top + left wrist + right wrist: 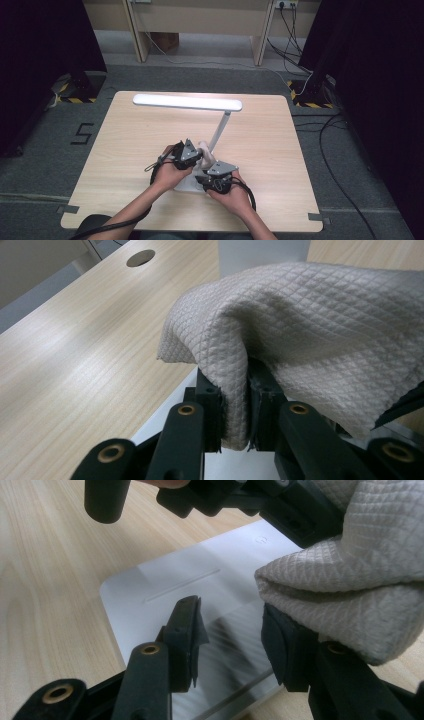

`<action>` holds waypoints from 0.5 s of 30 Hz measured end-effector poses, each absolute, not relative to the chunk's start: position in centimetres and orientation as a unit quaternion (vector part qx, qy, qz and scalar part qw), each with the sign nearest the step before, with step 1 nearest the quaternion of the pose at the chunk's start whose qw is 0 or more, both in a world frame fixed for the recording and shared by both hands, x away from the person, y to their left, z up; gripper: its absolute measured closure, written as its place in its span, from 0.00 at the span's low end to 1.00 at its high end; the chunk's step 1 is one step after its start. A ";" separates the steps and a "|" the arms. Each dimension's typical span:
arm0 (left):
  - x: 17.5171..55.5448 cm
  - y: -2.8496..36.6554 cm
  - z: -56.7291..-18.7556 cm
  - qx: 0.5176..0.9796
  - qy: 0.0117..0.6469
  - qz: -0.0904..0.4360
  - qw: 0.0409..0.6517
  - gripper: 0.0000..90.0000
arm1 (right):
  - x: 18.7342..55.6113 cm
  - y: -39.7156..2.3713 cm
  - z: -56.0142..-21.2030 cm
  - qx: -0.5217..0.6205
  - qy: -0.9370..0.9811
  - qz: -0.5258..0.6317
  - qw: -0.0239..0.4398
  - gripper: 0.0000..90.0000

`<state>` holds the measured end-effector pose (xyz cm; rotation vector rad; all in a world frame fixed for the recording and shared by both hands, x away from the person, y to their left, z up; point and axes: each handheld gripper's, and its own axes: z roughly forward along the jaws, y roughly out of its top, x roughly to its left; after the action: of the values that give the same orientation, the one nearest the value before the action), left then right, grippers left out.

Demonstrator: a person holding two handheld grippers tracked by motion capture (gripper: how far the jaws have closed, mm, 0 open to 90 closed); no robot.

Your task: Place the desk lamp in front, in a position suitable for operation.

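Note:
A beige quilted cloth (320,330) is bunched between my left gripper's (235,410) jaws, which are shut on a fold of it. From the high view, that left gripper (192,156) holds the cloth (206,151) next to the white desk lamp's stem (220,127). My right gripper (232,625) hovers low over the lamp's flat white base (200,580) with its jaws apart and nothing between the pads. The cloth (350,575) drapes over its right jaw. In the high view the right gripper (216,175) sits just in front of the left one.
The lamp's long white head (187,102) spans the far half of the wooden table (125,150). A cable hole (140,258) is cut into the tabletop. Black cables trail on the grey floor at right (340,165). Desk legs stand beyond the table.

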<state>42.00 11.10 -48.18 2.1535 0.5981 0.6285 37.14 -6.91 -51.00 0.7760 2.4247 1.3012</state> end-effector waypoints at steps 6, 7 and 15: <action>41.7 11.6 -48.2 0.854 0.235 0.246 0.394 0.87 | 37.0 -6.7 -51.0 0.276 0.838 0.450 0.140 0.63; 41.7 11.7 -48.2 0.853 0.236 0.246 0.395 0.87 | 37.0 -6.7 -50.9 0.279 0.838 0.448 0.137 0.61; 41.3 12.6 -48.2 0.852 0.241 0.246 0.395 0.87 | 36.1 -6.8 -50.0 0.277 0.849 0.430 0.134 0.58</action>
<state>41.28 12.56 -48.16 2.1596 0.6108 0.6237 36.12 -6.77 -50.05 0.8027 2.4607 1.2483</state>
